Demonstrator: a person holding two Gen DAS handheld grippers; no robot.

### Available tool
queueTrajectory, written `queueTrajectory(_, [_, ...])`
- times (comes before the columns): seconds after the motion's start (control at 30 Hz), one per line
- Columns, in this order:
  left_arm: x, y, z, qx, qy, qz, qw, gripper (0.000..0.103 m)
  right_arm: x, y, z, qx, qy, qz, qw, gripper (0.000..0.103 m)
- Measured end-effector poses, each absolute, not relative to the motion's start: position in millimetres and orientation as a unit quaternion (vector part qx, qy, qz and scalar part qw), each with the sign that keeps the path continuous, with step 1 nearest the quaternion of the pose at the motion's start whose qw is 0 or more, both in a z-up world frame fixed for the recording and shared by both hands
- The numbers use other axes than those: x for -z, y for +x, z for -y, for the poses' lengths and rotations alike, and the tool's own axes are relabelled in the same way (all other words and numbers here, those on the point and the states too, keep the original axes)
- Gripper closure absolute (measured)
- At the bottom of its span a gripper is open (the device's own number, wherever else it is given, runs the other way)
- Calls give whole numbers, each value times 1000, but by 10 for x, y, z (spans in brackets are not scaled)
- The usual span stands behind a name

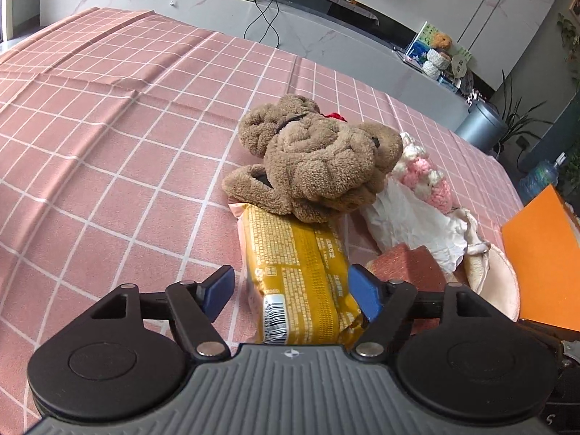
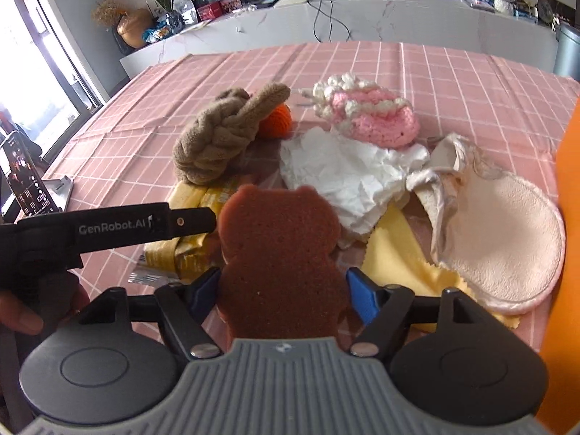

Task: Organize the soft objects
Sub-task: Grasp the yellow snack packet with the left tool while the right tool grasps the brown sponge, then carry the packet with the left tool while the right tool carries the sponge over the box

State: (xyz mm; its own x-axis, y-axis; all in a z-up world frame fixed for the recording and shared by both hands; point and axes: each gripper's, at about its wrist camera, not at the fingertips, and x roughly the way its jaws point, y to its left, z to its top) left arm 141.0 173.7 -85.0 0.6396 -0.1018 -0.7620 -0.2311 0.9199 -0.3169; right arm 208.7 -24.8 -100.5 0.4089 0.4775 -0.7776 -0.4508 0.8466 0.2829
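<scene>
**Two hand-held grippers over a heap of soft things on a pink checked cloth**

The left gripper (image 1: 291, 290) has its blue pads spread wide, one on each side of a yellow snack packet (image 1: 301, 275). The left pad stands clear of the packet; the right pad sits right at its edge, and whether it touches cannot be told. The packet lies flat on the cloth, not lifted.

The right gripper (image 2: 284, 295) has a brown bear-shaped sponge (image 2: 279, 253) standing upright between its blue pads. The sponge fills the gap from pad to pad, but whether the pads press on it is not clear.

Just past the packet's far end, a brown plush toy (image 1: 315, 159) rests on top of it. Beside the plush lie a crumpled white paper (image 2: 340, 177) and a pink and white crochet piece (image 2: 366, 112), and a small orange crochet ball (image 2: 277, 119) peeks out behind the plush. To the right of the paper sits a round pale pink fluffy pad (image 2: 507, 239) on a yellow cloth (image 2: 395, 253).

All of it rests on a table under the pink checked tablecloth (image 1: 108, 127). An orange panel (image 1: 540, 253) stands at the right edge. From the right wrist view, the left gripper's black arm reaches in from the left, with a person's fingers (image 2: 21, 317) below it.
</scene>
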Motion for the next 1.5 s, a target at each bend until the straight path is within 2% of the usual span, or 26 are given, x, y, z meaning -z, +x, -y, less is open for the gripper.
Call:
queueTrajectory(0.13, [883, 1480, -1632, -31, -177, -435, 882, 15, 1094, 2084, 284, -275, 26, -475, 835, 28])
queueTrajectory(0.23, [891, 1519, -1479, -35, -118, -441, 889, 16, 1095, 2087, 283, -276, 24, -473, 837, 27])
queueTrajectory(0.4, [916, 1532, -1365, -35, -71, -439, 895, 26, 1102, 2088, 295, -282, 25, -468, 837, 28])
queueTrajectory(0.43, [915, 1522, -1357, -36, -67, -438, 896, 32, 1105, 2073, 288, -282, 21, -466, 838, 28])
queueTrajectory(0.47, [915, 1513, -1355, -36, -65, -436, 897, 34, 1103, 2059, 285, -283, 18, -464, 839, 29])
queueTrajectory(0.77, [866, 1318, -1318, -35, -61, -427, 901, 43, 1039, 1907, 287, -297, -1, -450, 842, 34])
queueTrajectory(1.1, [683, 1001, -1268, -39, -75, -408, 909, 44, 815, 1661, 513, -305, 16, -422, 853, 34])
queueTrajectory(1.5, [184, 662, -1034, -23, -63, -352, 933, 44, 234, 1286, 1053, -277, 40, -342, 897, 34])
